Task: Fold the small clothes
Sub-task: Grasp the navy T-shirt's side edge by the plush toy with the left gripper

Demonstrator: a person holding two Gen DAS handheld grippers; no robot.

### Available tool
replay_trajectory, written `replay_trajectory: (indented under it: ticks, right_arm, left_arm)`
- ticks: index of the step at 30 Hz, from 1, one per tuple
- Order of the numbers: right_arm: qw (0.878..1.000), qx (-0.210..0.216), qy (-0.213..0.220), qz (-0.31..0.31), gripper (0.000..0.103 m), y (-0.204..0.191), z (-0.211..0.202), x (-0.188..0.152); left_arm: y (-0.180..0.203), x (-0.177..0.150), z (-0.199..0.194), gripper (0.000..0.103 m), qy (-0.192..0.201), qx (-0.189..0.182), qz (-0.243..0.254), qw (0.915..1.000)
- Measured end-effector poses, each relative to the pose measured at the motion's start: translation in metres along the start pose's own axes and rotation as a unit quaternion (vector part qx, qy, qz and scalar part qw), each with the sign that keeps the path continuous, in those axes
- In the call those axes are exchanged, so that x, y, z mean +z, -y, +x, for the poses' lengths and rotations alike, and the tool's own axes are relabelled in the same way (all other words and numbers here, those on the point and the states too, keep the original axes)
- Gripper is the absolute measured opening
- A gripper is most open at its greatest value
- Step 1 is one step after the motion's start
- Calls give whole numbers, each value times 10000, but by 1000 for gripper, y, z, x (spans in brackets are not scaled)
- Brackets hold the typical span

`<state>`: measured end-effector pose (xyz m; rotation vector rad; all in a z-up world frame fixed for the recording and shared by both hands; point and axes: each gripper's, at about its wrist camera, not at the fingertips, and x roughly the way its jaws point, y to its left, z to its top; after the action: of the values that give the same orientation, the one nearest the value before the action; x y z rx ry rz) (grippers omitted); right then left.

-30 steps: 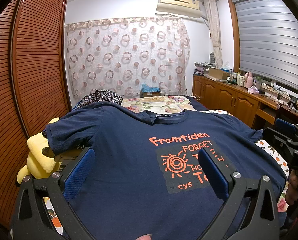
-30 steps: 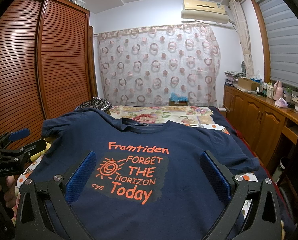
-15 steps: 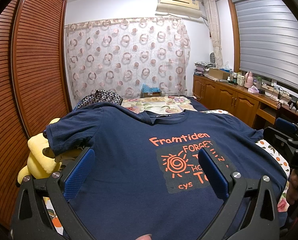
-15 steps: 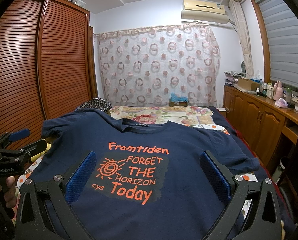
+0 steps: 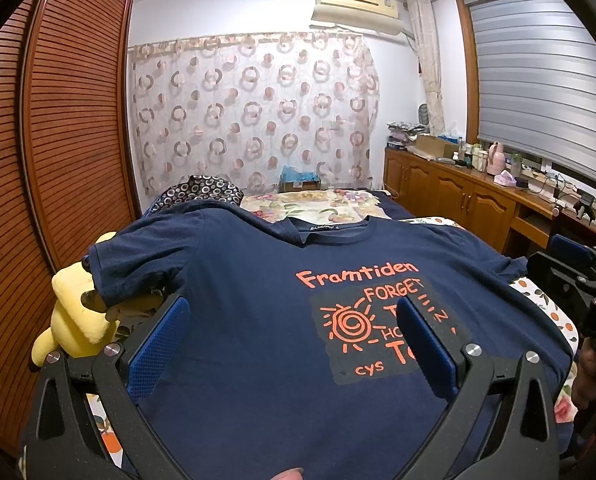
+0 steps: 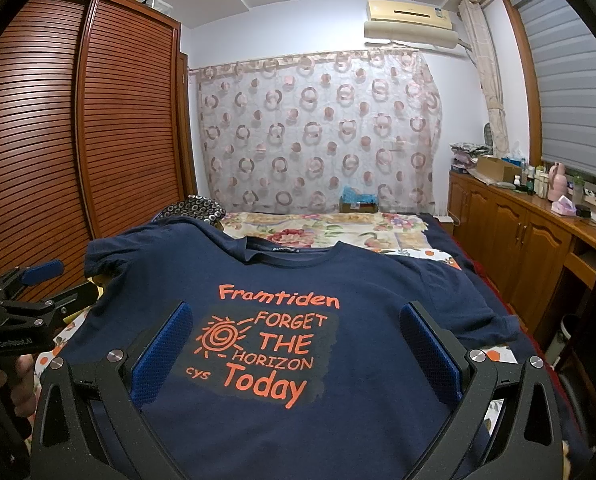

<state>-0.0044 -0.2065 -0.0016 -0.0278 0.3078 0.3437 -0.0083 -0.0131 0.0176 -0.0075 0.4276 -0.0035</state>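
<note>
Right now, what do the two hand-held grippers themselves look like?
Both match: the left hand-held gripper and the right hand-held gripper have matte black, angular frames with cut-out openings and silver round screws at the joints. Each finger carries a flat blue textured pad. From the right wrist view, the left one's body shows small pale lettering.

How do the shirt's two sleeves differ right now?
The left sleeve drapes over a yellow plush toy and looks bunched and raised; the right sleeve lies lower and flatter on the floral bedding. Both are short, navy and not yet folded in.
</note>
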Motion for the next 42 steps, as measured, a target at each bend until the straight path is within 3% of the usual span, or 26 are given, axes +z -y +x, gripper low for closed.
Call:
replay_trajectory:
  ticks: [8,14,20,28,34,40,42]
  right_arm:
    - [9997,169,-158,-68,103,-1,9,-3]
    - [9983,435,-361,-128,103,-1,24,0]
    - [9927,903,-709,-373,94,-7,48,0]
    - [9859,1113,-1133,-534,92,-3,80,0]
    - [9841,1117,-1241,-607,92,-5,85,8]
    - [9825,1043,-1345,-758,92,-18,91,-2]
    - [9823,1001,-1374,-782,92,-22,92,-4]
  left_arm:
    - [-25,-11,20,103,-181,11,-67,9998]
    - [-60,-11,31,103,-341,228,-76,9991]
    - [-93,-11,40,103,-494,349,-79,9981]
    - [-141,-4,57,101,-673,460,-252,9964]
    - [-180,10,73,90,-791,451,-469,9947]
    - [-219,23,100,66,-1038,362,-859,9902]
    - [-225,26,111,62,-1113,408,-878,9891]
